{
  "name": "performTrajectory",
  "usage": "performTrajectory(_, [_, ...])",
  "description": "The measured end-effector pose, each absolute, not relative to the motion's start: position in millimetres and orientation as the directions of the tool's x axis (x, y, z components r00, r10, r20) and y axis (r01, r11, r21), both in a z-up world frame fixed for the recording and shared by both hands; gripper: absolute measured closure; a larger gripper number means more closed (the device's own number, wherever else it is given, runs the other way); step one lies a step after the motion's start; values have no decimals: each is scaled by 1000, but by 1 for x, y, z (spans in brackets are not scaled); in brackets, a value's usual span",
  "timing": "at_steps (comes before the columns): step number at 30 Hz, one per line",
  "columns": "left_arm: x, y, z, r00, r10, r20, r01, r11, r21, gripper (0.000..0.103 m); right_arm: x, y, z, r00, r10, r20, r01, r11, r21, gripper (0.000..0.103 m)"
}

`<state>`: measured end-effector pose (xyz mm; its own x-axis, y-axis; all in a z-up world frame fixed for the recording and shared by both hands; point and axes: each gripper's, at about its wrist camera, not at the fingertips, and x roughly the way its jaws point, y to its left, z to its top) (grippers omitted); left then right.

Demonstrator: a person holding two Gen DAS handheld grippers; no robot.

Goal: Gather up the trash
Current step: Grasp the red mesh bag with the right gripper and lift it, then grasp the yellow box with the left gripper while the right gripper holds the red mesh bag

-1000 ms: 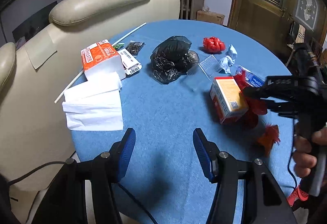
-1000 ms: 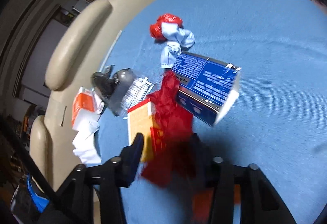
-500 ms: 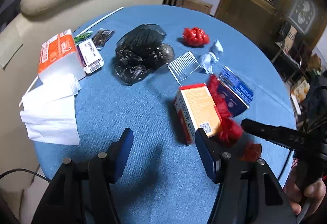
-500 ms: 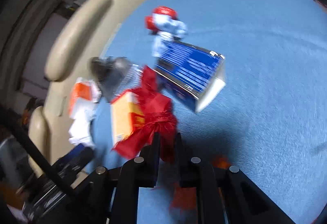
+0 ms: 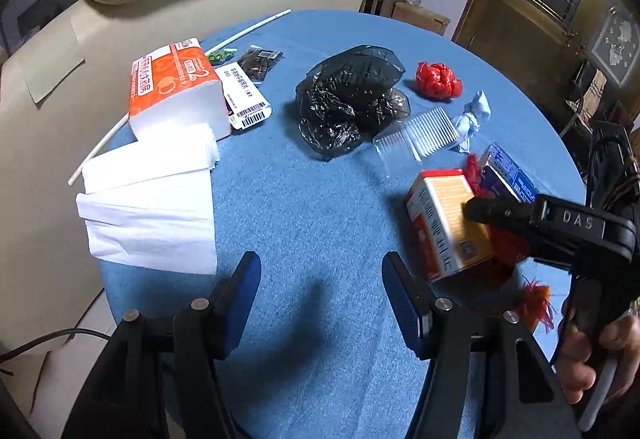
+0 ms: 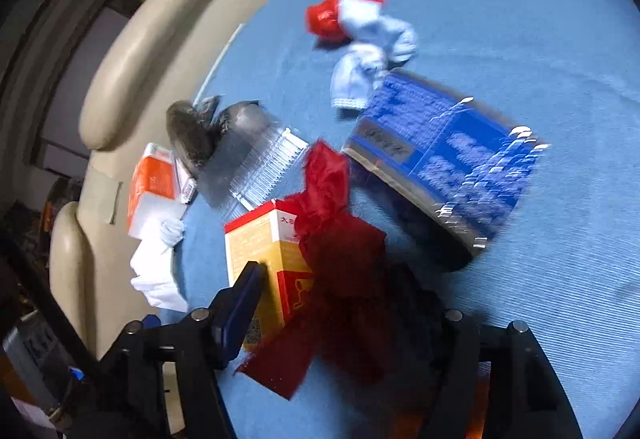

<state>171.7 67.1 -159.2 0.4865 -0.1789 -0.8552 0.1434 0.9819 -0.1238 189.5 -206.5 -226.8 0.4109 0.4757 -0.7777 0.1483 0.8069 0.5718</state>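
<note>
Two grippers over a round table (image 5: pixel 320 223) covered in blue cloth, littered with trash. Left gripper (image 5: pixel 320 279) held wide, nothing between its blue pads, only bare cloth below. Right gripper (image 6: pixel 332 303) opening, jaws spreading around a crumpled red wrapper (image 6: pixel 340 239), which sits between them and drapes over the edge of an orange-and-red carton (image 6: pixel 260 243); whether the pads press on it cannot be told through the blur. Just beyond the wrapper, a blue box (image 6: pixel 448 155) lying flat, and past that a pale blue crumpled wad (image 6: pixel 372 55) touching a shiny red ball of plastic (image 6: pixel 324 15). Near the table's middle, a crumpled black plastic bag (image 5: pixel 348 99) with a clear ribbed tray (image 5: pixel 420 135) just beside it. Toward the left edge, an orange tissue pack (image 5: pixel 172 87) with loose white tissues (image 5: pixel 152 207) spread in front, beside a barcoded label (image 5: pixel 246 99) and a thin white stick (image 5: pixel 180 79). Cream armchair (image 5: pixel 120 19) behind.
</note>
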Motion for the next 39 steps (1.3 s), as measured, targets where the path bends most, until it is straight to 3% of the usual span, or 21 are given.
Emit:
performTrajectory(2, [174,66,-159,486,-183,-855,145,981,-128,39,189,-202,-224,420,491,-763,129,800,586,51])
performTrajectory(3, [174,64,-159,484,-187,-855,150,980,-129,39,188,-201,-221,423,508,-750,109,794,599,63])
performTrajectory(7, [173,58,-160,480,-195,-856,162,978,-132,39,179,-202,-220,395,597,-698,81,735,674,78])
performTrajectory(14, [170,37,-160,467,-220,-856,191,971,-146,39,125,-227,-208,449,615,-649,71,699,712,78])
performTrajectory(27, [192,-49,-186,429,-173,-887,198,976,-95,39,44,-277,-170,612,327,-721,133,856,500,78])
performTrajectory(29, [192,-49,-195,400,-162,-902,182,979,-96,55,39,-280,-172,614,298,-731,133,873,468,78])
performTrajectory(39, [166,-53,-181,478,-135,-868,248,969,-14,55,24,-277,-170,633,234,-738,115,914,388,78])
